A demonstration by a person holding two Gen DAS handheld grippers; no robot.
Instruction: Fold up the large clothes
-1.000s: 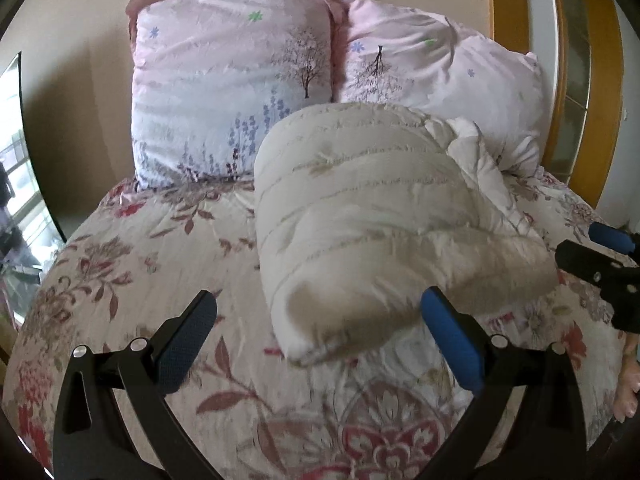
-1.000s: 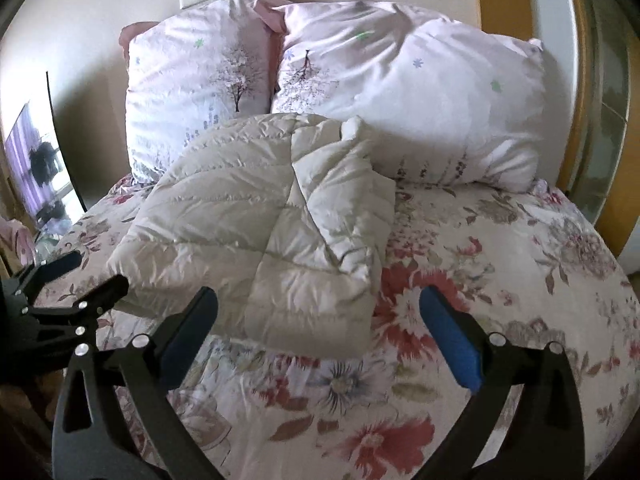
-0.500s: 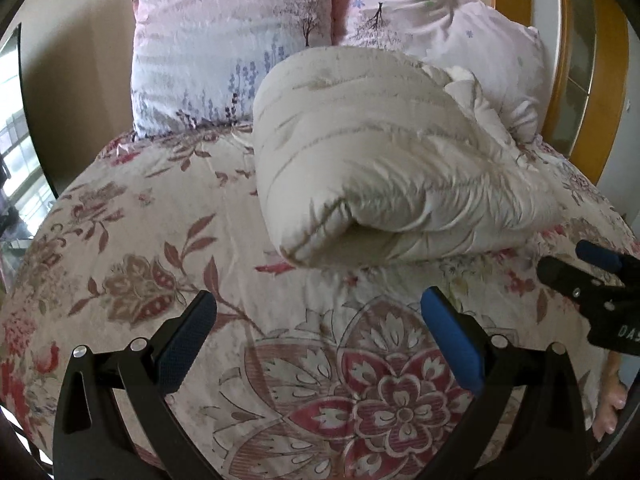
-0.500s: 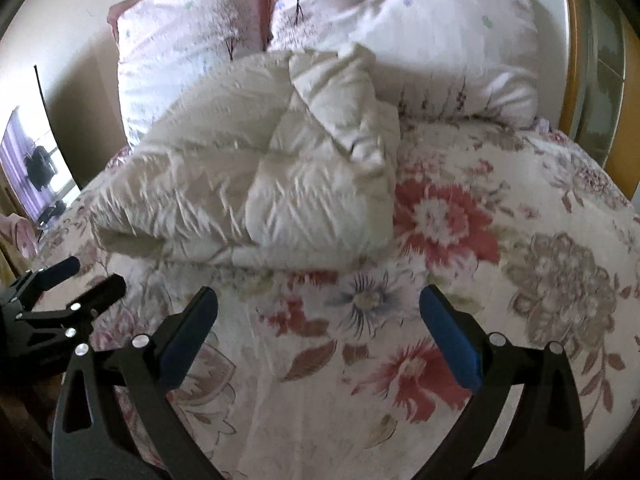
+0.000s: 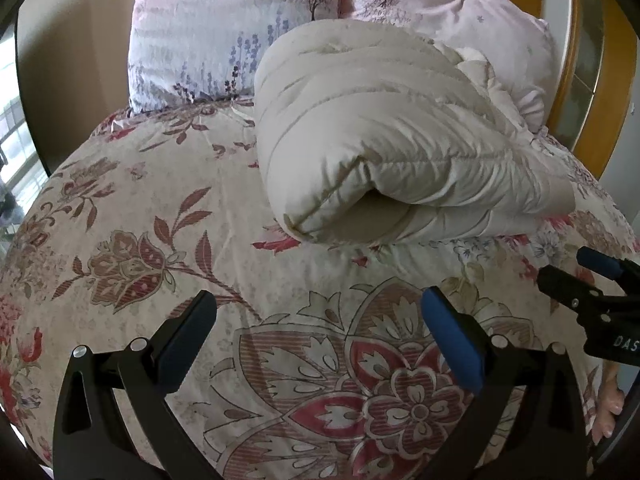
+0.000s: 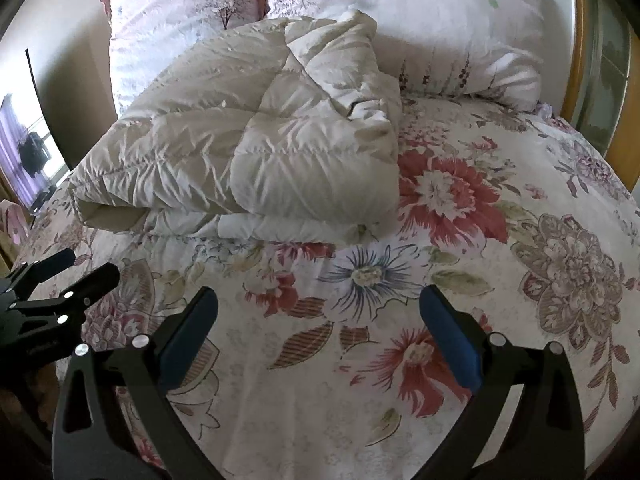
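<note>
Apparently folded, the cream puffer jacket (image 5: 384, 136) lies near the pillows (image 6: 452, 28); both the left gripper (image 5: 320, 332) and right gripper (image 6: 320, 328) hang spread, empty; squaring edges seems next.

A cream quilted puffer garment (image 5: 384, 136), folded, lies on a pale floral bedspread (image 5: 160, 208) of red and brown blossoms, far pink pillows (image 6: 460, 28) show printed trees and purple sprigs, and the near black grippers' fingers carry blue pads (image 5: 452, 340).
</note>
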